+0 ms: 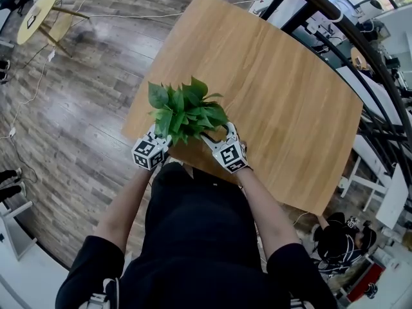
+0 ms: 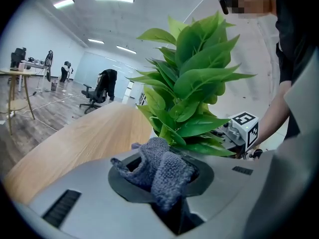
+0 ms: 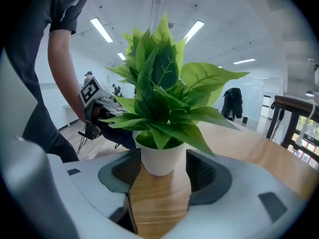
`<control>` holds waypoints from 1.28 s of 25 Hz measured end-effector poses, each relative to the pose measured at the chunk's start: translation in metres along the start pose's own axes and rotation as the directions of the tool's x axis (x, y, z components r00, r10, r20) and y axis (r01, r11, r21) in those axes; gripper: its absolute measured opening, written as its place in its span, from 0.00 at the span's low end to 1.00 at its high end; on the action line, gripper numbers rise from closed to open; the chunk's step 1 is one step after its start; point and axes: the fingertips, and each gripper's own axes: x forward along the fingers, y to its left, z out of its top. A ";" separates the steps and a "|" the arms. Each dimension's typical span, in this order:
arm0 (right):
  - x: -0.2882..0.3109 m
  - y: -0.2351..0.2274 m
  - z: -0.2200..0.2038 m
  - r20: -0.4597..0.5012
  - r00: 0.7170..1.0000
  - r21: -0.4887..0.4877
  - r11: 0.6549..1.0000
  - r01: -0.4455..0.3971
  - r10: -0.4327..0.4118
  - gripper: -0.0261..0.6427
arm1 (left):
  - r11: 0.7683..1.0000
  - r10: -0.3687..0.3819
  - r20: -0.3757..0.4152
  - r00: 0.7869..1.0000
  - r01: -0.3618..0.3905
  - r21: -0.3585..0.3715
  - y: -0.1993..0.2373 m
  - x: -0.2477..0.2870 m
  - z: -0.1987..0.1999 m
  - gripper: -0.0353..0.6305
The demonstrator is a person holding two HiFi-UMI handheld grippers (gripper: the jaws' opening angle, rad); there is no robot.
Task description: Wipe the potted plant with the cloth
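Note:
A leafy green plant (image 1: 183, 111) in a small white pot (image 3: 160, 158) stands near the front edge of the wooden table (image 1: 277, 89). My right gripper (image 1: 214, 138) comes in from the right, and its jaws sit close against both sides of the pot (image 3: 160, 176). My left gripper (image 1: 161, 138) is at the plant's left side, shut on a grey knitted cloth (image 2: 162, 168) that bunches up out of its jaws. The cloth sits just below the lower leaves (image 2: 194, 93). The pot is hidden by leaves in the head view.
The table's near edge runs just under both grippers. A round yellow side table (image 1: 38, 11) stands on the wood floor at far left. A dark railing (image 1: 360, 56) curves along the right, and a seated person (image 1: 338, 243) is at lower right.

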 end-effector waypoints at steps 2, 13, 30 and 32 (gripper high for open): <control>0.004 0.003 0.006 0.006 1.000 -0.030 0.999 -0.031 0.031 0.44 | 1.000 0.000 0.000 1.000 0.000 0.002 -0.002 0.001 0.000 0.22; 0.008 0.003 0.007 0.009 1.000 -0.008 1.000 0.004 -0.004 0.43 | 0.999 -0.047 -0.015 0.999 0.047 0.009 -0.032 0.000 -0.011 0.22; 0.000 0.016 0.005 0.007 0.999 0.030 0.998 0.048 -0.048 0.43 | 1.000 0.027 0.029 0.999 -0.027 -0.015 0.001 -0.009 -0.002 0.22; 0.003 0.008 0.010 0.007 0.999 -0.012 0.999 0.039 -0.039 0.44 | 1.000 0.023 0.029 0.999 -0.023 -0.012 0.001 -0.008 -0.002 0.22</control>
